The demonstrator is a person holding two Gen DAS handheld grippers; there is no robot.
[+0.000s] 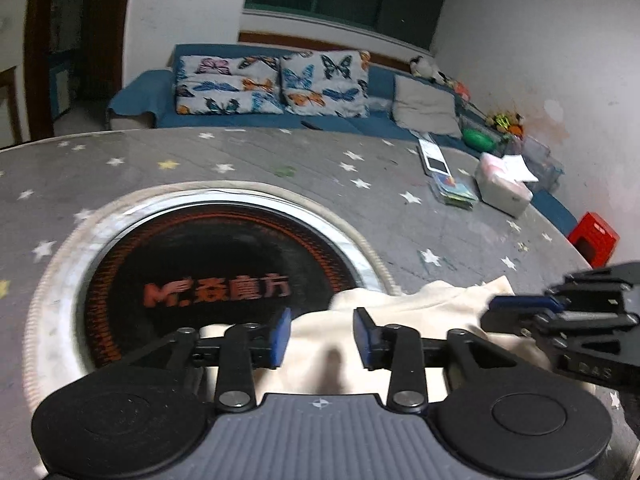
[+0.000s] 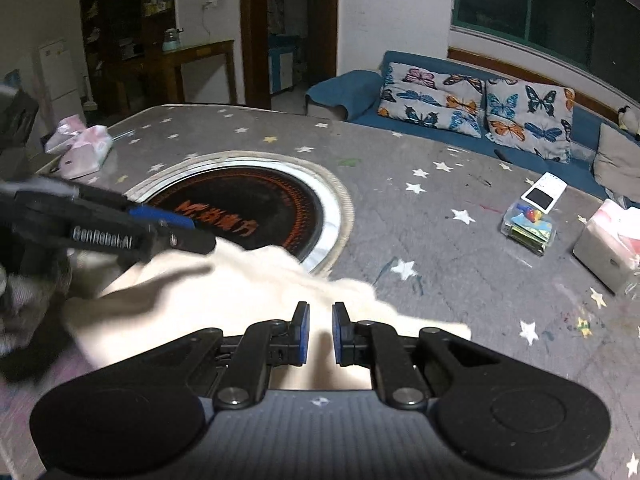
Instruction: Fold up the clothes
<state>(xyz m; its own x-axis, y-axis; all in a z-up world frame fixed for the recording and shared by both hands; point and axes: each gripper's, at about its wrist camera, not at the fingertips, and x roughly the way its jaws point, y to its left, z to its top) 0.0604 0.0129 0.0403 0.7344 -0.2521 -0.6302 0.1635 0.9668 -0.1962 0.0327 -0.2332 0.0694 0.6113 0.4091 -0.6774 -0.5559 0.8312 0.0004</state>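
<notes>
Cloth (image 2: 224, 292), cream, lies bunched on the starred table cover (image 2: 440, 248), long axis running crosswise under both sets of fingers, its far edge overlapping the round dark burner (image 2: 244, 208). Left gripper (image 1: 322, 336) tilts down over it, fingers parted, pads clear of the fabric; right gripper (image 2: 320, 332) tilts down likewise, fingers nearly closed, whether pinching cloth unclear. Only the right view shows pink packets (image 2: 80, 148) beyond the left fingers.

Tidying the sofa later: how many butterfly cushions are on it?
2: left cushion and right cushion, side by side against the sofa back. A plain grey cushion sits further right. None seem hidden.
</notes>
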